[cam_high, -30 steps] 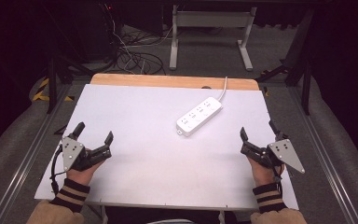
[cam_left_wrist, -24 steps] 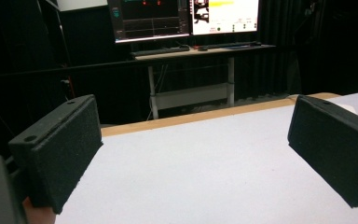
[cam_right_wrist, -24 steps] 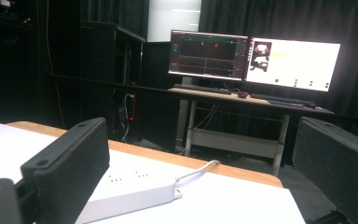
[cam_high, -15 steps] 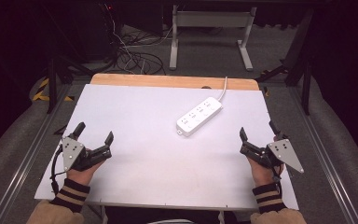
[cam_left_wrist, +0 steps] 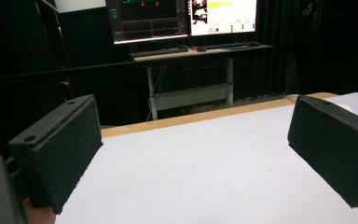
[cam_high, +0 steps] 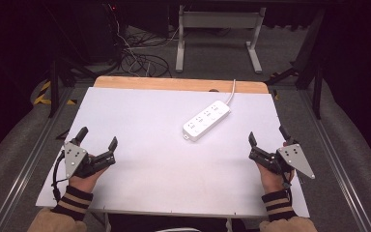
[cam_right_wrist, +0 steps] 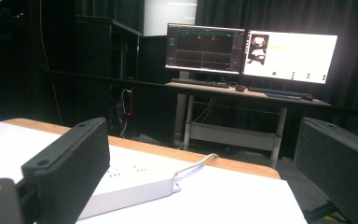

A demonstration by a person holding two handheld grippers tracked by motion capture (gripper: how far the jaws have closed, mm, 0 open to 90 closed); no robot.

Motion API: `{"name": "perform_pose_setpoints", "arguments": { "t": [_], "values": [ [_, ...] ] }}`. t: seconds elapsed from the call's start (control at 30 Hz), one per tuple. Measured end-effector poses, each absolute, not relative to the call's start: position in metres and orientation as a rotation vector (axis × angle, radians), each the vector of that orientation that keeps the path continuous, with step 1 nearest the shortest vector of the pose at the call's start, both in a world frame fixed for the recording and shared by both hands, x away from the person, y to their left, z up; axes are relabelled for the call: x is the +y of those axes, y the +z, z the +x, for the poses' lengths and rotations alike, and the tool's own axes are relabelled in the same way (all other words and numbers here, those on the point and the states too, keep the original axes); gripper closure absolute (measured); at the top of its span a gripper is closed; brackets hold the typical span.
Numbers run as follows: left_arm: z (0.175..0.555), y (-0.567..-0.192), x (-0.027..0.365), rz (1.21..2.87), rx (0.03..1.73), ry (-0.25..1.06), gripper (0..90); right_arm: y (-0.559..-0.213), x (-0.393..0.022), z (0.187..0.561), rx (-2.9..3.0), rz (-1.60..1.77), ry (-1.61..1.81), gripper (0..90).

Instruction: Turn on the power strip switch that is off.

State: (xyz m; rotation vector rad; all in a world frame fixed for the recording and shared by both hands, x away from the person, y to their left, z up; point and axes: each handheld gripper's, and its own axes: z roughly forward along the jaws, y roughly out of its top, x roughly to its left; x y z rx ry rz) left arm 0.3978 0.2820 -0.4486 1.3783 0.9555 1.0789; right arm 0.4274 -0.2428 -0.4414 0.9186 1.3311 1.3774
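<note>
High view: the left gripper (cam_high: 96, 141) and right gripper (cam_high: 267, 137), jaws wide and empty, are rested at 8 and 4 o'clock, apparently readied for the white power strip (cam_high: 206, 120).

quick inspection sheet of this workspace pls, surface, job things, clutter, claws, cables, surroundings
surface: white table top, wooden strip along the far edge, mostly bare
job's things: white power strip, lying flat at an angle, right of centre
clutter: nothing seen
claws: left claw and right claw both open, holding nothing, near the front corners
cables: power strip's white cord runs off the far edge; dark cables on the floor
surroundings: desk with two lit monitors, dark room
</note>
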Motion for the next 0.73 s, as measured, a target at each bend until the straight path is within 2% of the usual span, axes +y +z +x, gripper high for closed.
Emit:
{"name": "perform_pose_setpoints", "arguments": {
  "t": [0.73],
  "values": [
    [0.3994, -0.4492, 0.2814, 1.387, 0.951, 1.075, 3.4, -0.4432, -0.2411, 0.4300, 1.353, 0.932, 1.369, 3.9]
  ]
}}
